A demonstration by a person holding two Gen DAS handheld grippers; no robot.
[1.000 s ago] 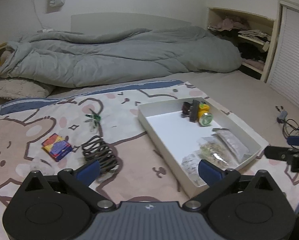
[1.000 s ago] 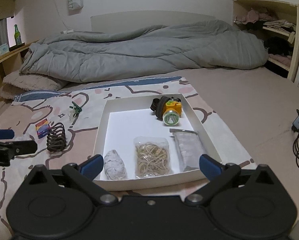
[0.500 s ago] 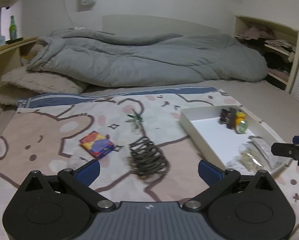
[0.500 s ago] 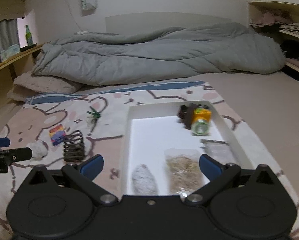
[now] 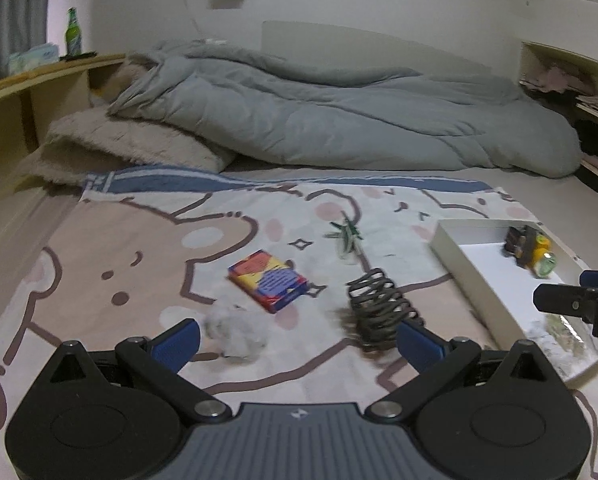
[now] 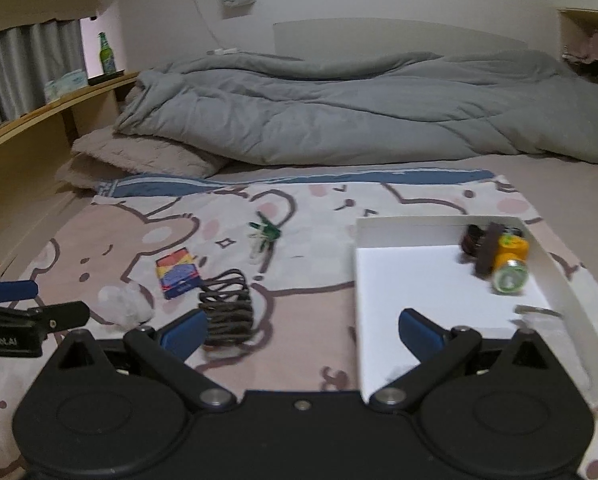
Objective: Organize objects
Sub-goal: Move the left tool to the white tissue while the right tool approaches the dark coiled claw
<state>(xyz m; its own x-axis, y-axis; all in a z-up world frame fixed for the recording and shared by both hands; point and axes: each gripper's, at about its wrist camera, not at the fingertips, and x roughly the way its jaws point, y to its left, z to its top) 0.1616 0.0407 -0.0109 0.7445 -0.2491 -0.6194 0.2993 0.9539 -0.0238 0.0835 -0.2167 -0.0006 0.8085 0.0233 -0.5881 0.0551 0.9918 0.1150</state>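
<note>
Both the left tongs (image 5: pixel 297 338) and the right tongs (image 6: pixel 303 330) stand apart and hold nothing. On the cartoon blanket (image 5: pixel 111 256) lie a card box (image 5: pixel 267 286), a dark hair claw (image 5: pixel 381 312), and a grey fluffy ball (image 5: pixel 235 330). The white tray (image 6: pixel 427 280) at the right holds a yellow headlamp (image 6: pixel 509 266).

A grey duvet (image 5: pixel 339 120) lies rumpled beyond a green bottle (image 6: pixel 107 54) on a shelf.

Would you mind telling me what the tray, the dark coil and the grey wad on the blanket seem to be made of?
Tray: probably matte white card or thin plastic, with flat, thin walls. Coil: dark looped wire or plastic, dull; too blurred to settle. Wad: soft fluffy fibre or crumpled tissue, with fuzzy edges.
</note>
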